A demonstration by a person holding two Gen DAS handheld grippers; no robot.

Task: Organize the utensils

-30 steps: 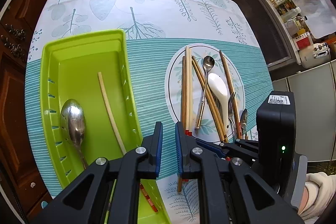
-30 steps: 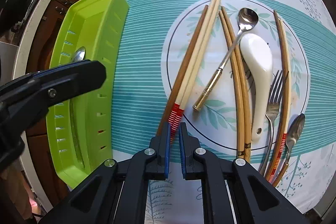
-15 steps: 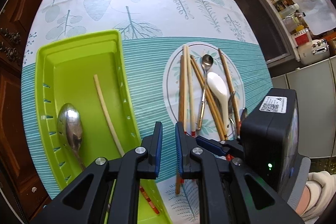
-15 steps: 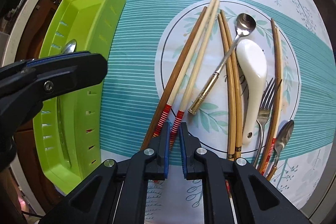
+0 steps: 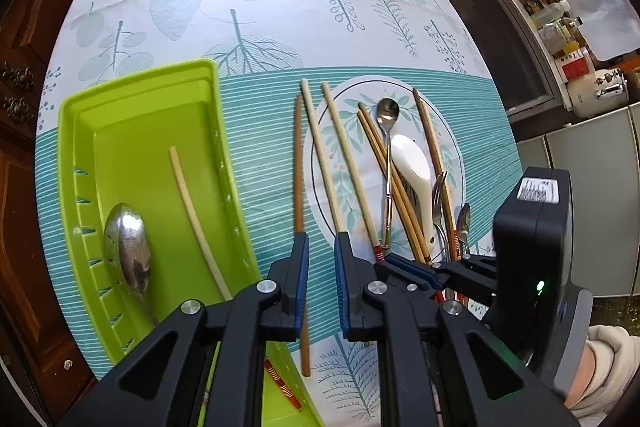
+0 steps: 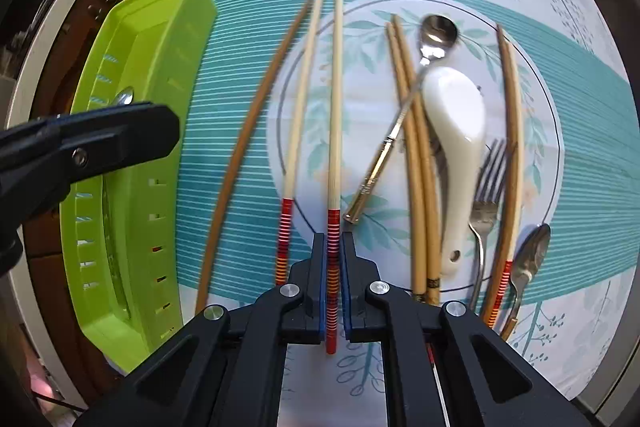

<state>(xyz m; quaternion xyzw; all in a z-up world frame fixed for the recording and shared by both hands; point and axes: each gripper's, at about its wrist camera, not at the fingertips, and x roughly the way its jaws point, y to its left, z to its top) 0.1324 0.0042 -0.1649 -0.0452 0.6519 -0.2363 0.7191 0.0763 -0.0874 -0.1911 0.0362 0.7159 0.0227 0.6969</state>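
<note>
My right gripper points straight down over the plate's near edge. Its jaws are closing, with the pads pressed on the red-striped end of a pale chopstick. A second pale chopstick and a brown chopstick lie to its left on the cloth. My left gripper hangs between the green tray and the plate, jaws nearly together with nothing between them. In the tray lie a large metal spoon and one pale chopstick.
On the plate lie a white ceramic spoon, a gold-handled teaspoon, a fork, tan chopstick pairs and a small spoon. Dark wooden cabinets surround the table; a kitchen counter stands at the right.
The three left chopsticks have spread apart and slid left. One pale chopstick now sits straight between the right gripper's pads. The left gripper has barely moved.
</note>
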